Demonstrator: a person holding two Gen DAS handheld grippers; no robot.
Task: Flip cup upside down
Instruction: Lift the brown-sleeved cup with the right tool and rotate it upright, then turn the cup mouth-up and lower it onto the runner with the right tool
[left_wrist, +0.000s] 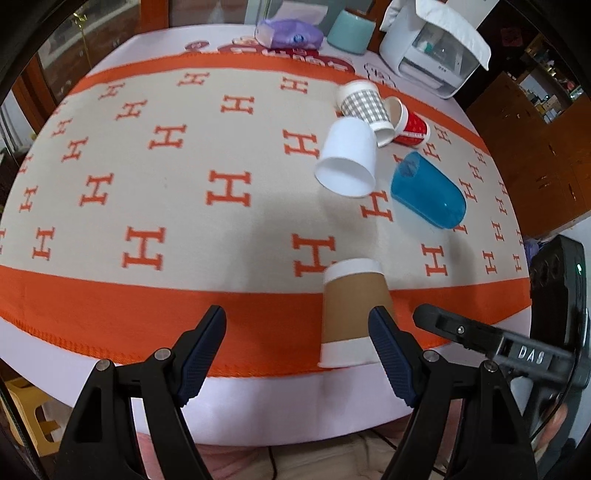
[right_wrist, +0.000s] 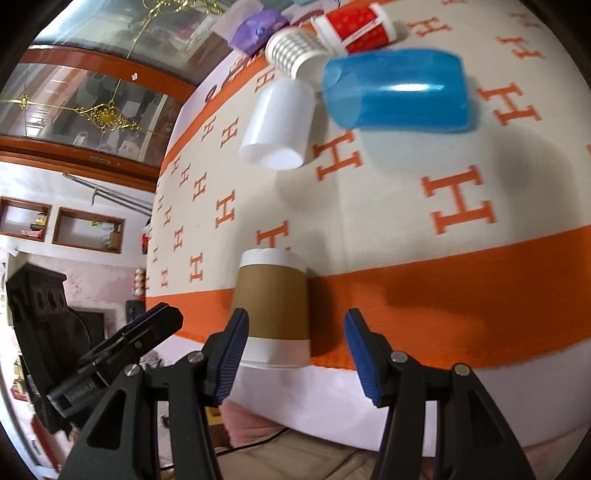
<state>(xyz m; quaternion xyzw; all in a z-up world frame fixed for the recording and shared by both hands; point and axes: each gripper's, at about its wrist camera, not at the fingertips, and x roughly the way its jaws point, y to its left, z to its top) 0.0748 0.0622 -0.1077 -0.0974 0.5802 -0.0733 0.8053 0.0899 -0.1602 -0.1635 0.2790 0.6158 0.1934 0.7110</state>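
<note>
A brown paper cup (left_wrist: 352, 314) with white bands stands upside down at the near edge of the orange-bordered cloth (left_wrist: 184, 221). It also shows in the right wrist view (right_wrist: 275, 310). My left gripper (left_wrist: 297, 354) is open, with its right finger beside the cup. My right gripper (right_wrist: 295, 354) is open, its fingers on either side of the cup's lower part and apart from it. The right gripper's body (left_wrist: 498, 343) shows at the right of the left wrist view.
A white cup (left_wrist: 349, 158), a blue plastic cup (left_wrist: 428, 188), a grey checked cup (left_wrist: 364, 107) and a red cup (left_wrist: 408, 125) lie on their sides further back. A purple packet (left_wrist: 290, 33), a teal mug (left_wrist: 349, 31) and a white appliance (left_wrist: 432, 48) stand behind.
</note>
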